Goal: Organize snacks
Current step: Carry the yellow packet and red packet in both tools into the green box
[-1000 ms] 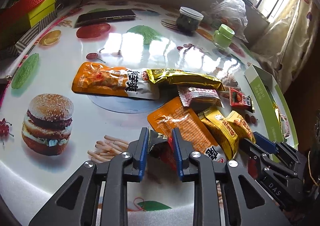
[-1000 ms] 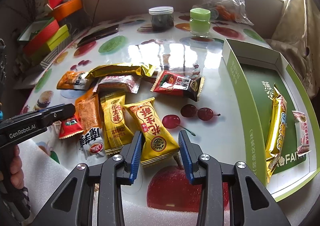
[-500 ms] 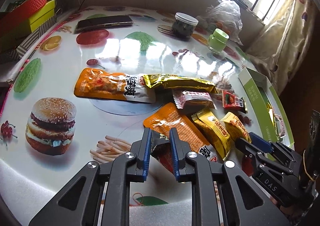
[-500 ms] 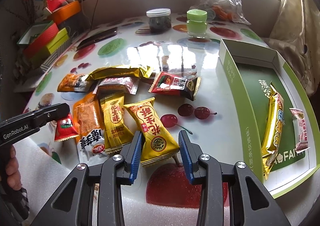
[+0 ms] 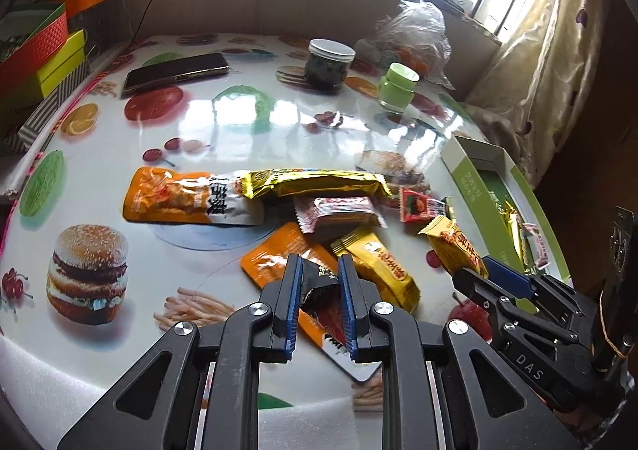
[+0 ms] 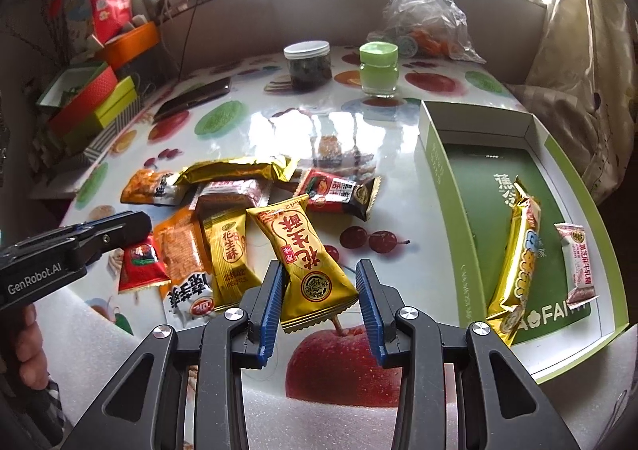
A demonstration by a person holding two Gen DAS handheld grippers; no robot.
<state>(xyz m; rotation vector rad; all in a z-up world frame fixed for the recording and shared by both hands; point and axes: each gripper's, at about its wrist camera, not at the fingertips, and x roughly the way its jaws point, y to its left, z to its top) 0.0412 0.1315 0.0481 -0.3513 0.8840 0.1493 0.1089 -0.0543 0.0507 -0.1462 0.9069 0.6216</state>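
Several snack packets lie in a pile mid-table. My left gripper (image 5: 318, 270) is shut on a small red and black packet (image 5: 319, 292), which hangs from it above the table in the right wrist view (image 6: 140, 264). My right gripper (image 6: 321, 274) is shut on a yellow peanut candy packet (image 6: 307, 254) and holds it tilted off the table; it also shows in the left wrist view (image 5: 454, 246). A green and white box (image 6: 434, 187) at the right holds a long gold bar (image 6: 518, 262) and a small pink packet (image 6: 576, 258).
On the table lie an orange packet (image 5: 179, 197), a long gold packet (image 5: 311, 183), a pink packet (image 5: 339, 211), a red packet (image 5: 422, 207), and more orange and yellow ones. A dark jar (image 5: 329, 65), green jar (image 5: 396, 89), phone (image 5: 175, 71) and plastic bag (image 5: 414, 35) stand behind. Boxes (image 5: 36, 47) are stacked at left.
Both grippers have risen from the table, each with its packet. The yellow packet now tilts up in my right gripper; the red packet hangs from my left.
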